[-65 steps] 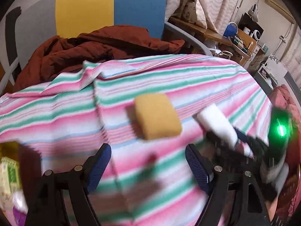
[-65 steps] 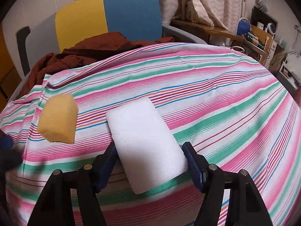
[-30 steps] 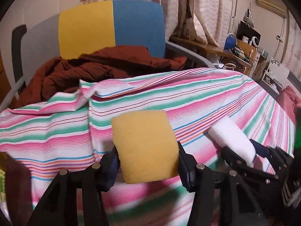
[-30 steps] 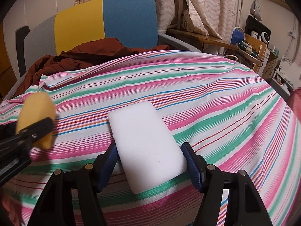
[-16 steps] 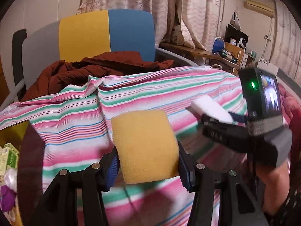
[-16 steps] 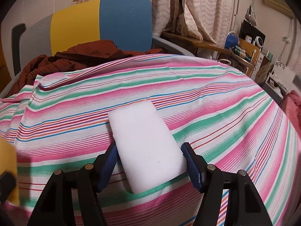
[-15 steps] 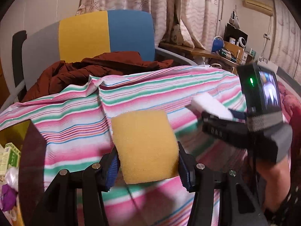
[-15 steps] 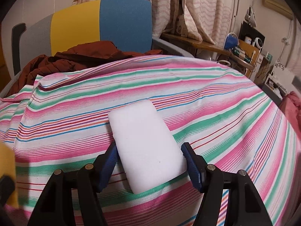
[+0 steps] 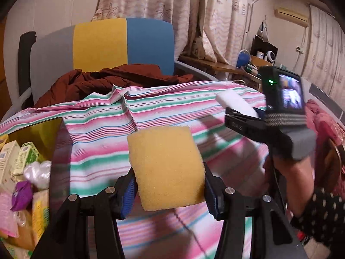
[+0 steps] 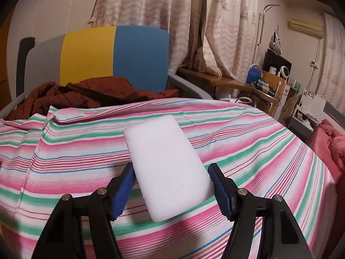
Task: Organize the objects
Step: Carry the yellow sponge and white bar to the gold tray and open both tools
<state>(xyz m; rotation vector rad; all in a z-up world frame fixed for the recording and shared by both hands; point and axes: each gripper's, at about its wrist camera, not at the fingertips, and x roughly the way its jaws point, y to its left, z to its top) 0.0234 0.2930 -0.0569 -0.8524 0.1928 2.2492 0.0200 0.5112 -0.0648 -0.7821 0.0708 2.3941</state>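
My left gripper (image 9: 169, 191) is shut on a yellow sponge (image 9: 166, 166) and holds it above the striped cloth (image 9: 97, 133). My right gripper (image 10: 172, 186) is shut on a white foam sponge (image 10: 166, 164), also lifted off the striped cloth (image 10: 258, 151). In the left wrist view the right gripper shows at the right with the white sponge (image 9: 235, 103) sticking out of its jaws. A box (image 9: 41, 129) with several small packages stands at the lower left of the left wrist view.
A chair with a yellow and blue back (image 9: 123, 43) stands behind the cloth with a dark red jacket (image 9: 103, 79) heaped on it. A cluttered desk (image 10: 258, 86) is at the back right. A red cloth (image 10: 327, 138) lies at the right edge.
Both grippers have lifted higher with their sponges. The left gripper, open over the lying yellow sponge 2.2 s ago, has shut on it and swung left, so the box has come further into view.
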